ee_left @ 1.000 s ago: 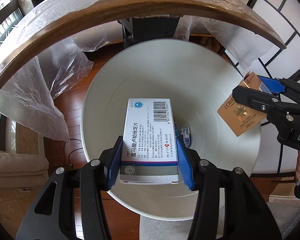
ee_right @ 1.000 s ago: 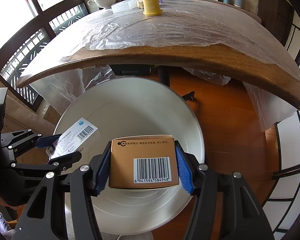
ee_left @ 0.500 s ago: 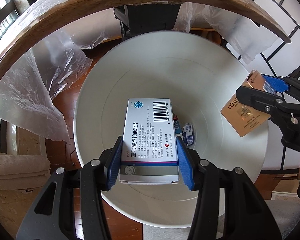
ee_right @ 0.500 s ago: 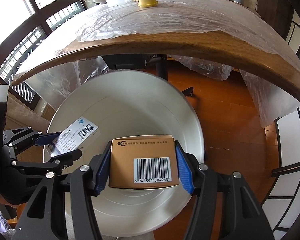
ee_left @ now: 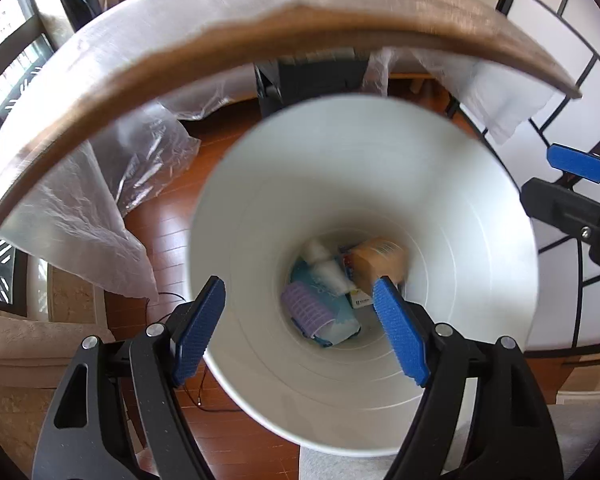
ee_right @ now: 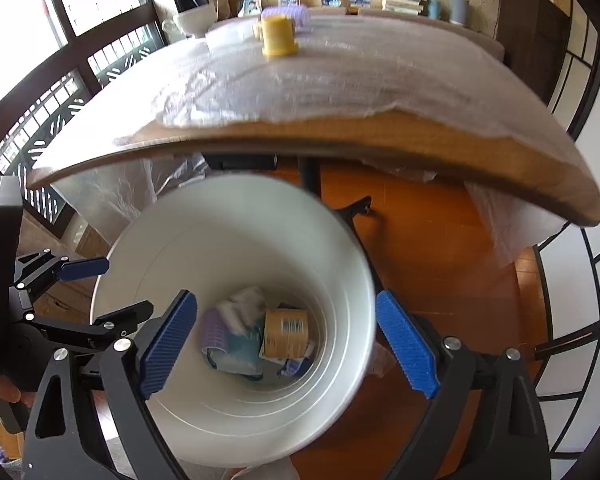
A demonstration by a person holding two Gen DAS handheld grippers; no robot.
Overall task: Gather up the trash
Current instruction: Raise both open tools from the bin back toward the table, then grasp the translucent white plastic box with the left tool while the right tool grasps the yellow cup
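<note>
A white trash bin (ee_left: pixel 440 208) (ee_right: pixel 332 264) stands on the floor below both grippers. At its bottom lie a tan box (ee_left: pixel 380 262) (ee_right: pixel 286 332), a purple hair roller (ee_left: pixel 306 308) (ee_right: pixel 214 326), white wads and other packets. My left gripper (ee_left: pixel 300 328) is open and empty above the bin's near rim; it also shows in the right wrist view (ee_right: pixel 108 286) at the bin's left rim. My right gripper (ee_right: pixel 286 340) is open and empty over the bin; it shows at the right edge of the left wrist view (ee_left: pixel 556 180).
A wooden table (ee_right: pixel 380 136) covered with clear plastic sheet stands just beyond the bin. On it are a yellow cup (ee_right: pixel 278 36), a white bowl (ee_right: pixel 194 20) and a purple roller (ee_right: pixel 288 12). Plastic sheet (ee_left: pixel 80 208) hangs to the wooden floor (ee_right: pixel 440 260).
Both grippers have opened. The white medicine box and the tan box have dropped from them into the bin. Both grippers have lifted slightly.
</note>
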